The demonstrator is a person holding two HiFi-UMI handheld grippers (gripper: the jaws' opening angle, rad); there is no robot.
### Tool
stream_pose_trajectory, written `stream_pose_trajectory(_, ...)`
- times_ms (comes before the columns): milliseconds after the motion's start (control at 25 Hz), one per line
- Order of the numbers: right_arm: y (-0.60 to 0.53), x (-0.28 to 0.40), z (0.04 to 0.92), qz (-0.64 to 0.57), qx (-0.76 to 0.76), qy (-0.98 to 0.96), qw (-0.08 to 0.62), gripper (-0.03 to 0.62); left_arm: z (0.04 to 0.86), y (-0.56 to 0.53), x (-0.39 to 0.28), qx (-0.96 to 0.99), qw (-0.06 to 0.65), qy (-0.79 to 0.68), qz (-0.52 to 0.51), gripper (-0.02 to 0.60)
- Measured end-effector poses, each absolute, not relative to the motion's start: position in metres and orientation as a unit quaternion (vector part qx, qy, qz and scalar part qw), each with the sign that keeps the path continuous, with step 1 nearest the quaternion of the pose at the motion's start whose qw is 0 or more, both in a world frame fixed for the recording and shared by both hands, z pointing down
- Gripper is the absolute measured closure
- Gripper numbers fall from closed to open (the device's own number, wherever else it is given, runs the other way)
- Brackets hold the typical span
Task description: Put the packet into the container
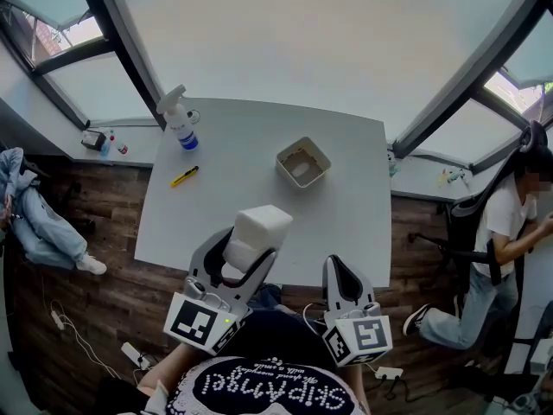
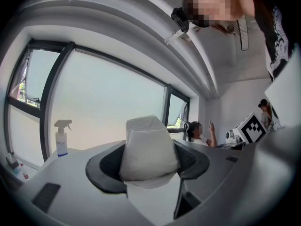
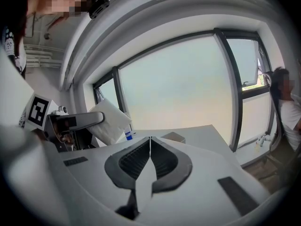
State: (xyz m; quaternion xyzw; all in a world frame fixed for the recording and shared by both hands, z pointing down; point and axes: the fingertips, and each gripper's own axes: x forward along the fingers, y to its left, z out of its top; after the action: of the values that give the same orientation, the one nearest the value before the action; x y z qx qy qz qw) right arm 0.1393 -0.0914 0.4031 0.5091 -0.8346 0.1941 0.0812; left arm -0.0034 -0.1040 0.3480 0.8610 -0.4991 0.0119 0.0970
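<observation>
Holding the packet [image 1: 259,230] in my left gripper [image 1: 247,251], I have its two jaws pressed against the packet's sides. They stand about as far apart as the packet is wide. In the left gripper view the packet [image 2: 149,149] is a plump white bundle that fills the gap of that gripper [image 2: 148,163] and sticks out past the jaw tips. It hangs over the near part of the grey bench [image 1: 216,199], clear of the surface.

My right gripper [image 1: 343,266] is at 3 o'clock from the left one, by the bench's near edge. In its own view the right gripper [image 3: 150,143] has its jaws closed tip to tip with nothing between them.

The container [image 1: 289,172], a small square open tub, sits on the bench at 1 o'clock from the packet and well apart from it. A spray bottle [image 1: 180,119] with a blue base stands near the far left corner, at 11 o'clock. A yellow-and-black pen-like tool [image 1: 184,176] lies just nearer than the bottle.

Off the bench at 3 o'clock, a person [image 1: 497,232] in a white top sits on a chair.
</observation>
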Motion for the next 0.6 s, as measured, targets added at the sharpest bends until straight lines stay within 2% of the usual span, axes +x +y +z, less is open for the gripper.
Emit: stream_pose_trajectory(600,-0.095,0.133,0.400,0.192,0.521,-0.827,0.088,0.579,0.352,-0.111,-0.013,0.864,0.105,-0.491,0.010,0.298)
